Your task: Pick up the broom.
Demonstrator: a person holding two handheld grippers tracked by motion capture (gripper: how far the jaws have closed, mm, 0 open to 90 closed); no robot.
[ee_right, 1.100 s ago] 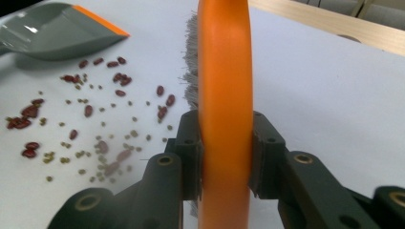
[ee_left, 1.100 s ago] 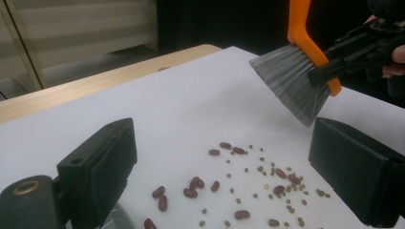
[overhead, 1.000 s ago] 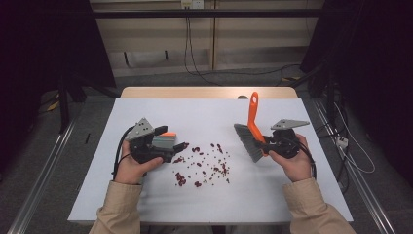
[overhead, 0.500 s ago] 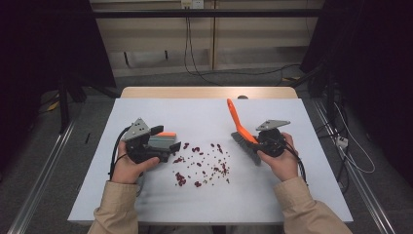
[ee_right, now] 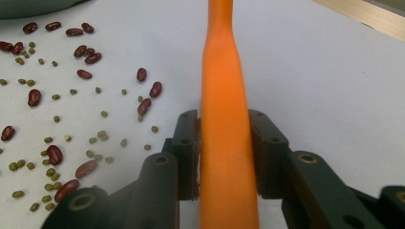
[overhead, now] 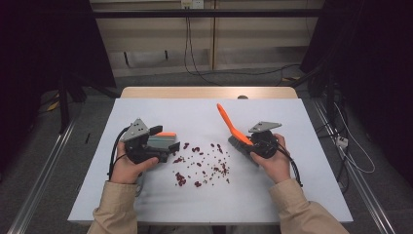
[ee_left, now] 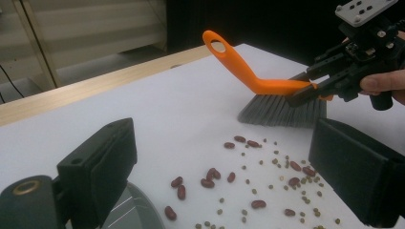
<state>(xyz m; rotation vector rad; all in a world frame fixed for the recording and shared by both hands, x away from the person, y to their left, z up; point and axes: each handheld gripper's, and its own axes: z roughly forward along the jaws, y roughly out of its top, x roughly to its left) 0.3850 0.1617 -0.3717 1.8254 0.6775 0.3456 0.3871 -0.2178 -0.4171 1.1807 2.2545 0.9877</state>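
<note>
The person is sitting at the white counter (overhead: 146, 204) with a set of tongs in each hand. The right tongs (overhead: 252, 143) are clamping the back of an orange hand brush (overhead: 233, 130), one pad pressing on either side of the orange body; in the right gripper view the brush (ee_right: 224, 119) is running straight up between the two black jaws, which have just been easing a little wider yet are touching the plastic on both sides. The grey bristles are pointing down at the counter, just right of the spill, and the looped handle is slanting up and away toward the far edge.

The left tongs (overhead: 168, 148) are holding a grey dustpan with an orange rim (overhead: 163, 140), resting on the counter at the left edge of the spill with its mouth facing the beans. From the left gripper view those jaws are standing well apart, with the grey pan (ee_left: 129, 210) low between them, and I cannot tell whether the pads are actually pressing on it.

Between the two tools, dark red kidney beans (overhead: 199, 163) and small green beans (ee_left: 282, 167) are lying scattered across the middle of the counter. The brush (ee_left: 267, 90) is sitting just beyond the scatter, bristles close to the nearest beans.
</note>
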